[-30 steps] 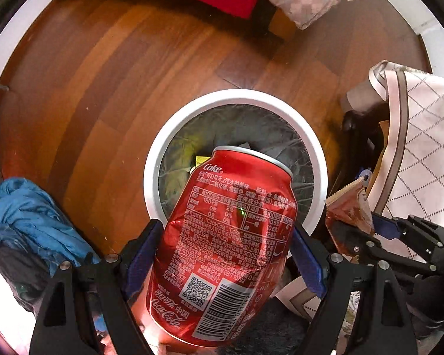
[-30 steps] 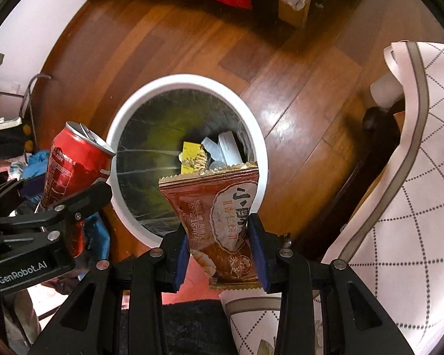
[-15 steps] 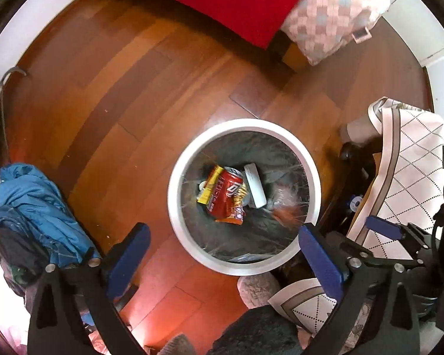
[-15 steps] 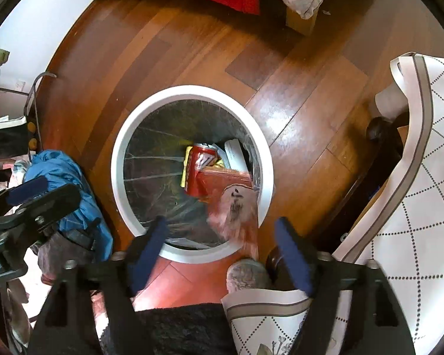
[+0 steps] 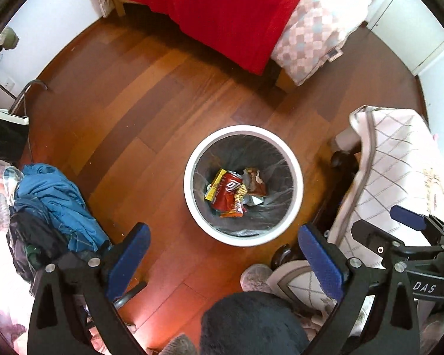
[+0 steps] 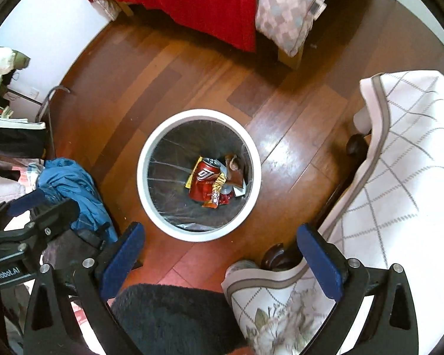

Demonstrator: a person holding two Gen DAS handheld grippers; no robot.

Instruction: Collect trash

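A wooden floor (image 5: 151, 124) fills both wrist views, and far ahead of the jaws stands a bed draped in a red blanket (image 5: 222, 9) with a checked pink quilt (image 5: 313, 38) hanging off its end. To the right of the jaws a white cloth with a grey diamond pattern (image 6: 408, 159) is draped over dark furniture, and to the left a heap of blue clothing (image 5: 53, 204) lies on the floor. Straight ahead of both pairs of jaws and well below them stands a round white-rimmed trash bin (image 5: 189, 177) with a dark liner. In its bottom lies the trash: a red soda can (image 5: 228, 189) on its side, with a brown snack packet (image 5: 256, 182) touching it on the right, a yellow wrapper (image 5: 214, 185) under its left edge and an orange-and-yellow wrapper (image 5: 236, 204) at its near end. The left gripper (image 5: 222, 254) has its blue-padded jaws spread wide apart, holding nothing, one on each side of the bin's near rim. The right gripper (image 6: 219, 254) stands just the same, jaws wide apart with nothing between them; it sits just beside the left one, whose black frame shows at the left edge of the right wrist view.
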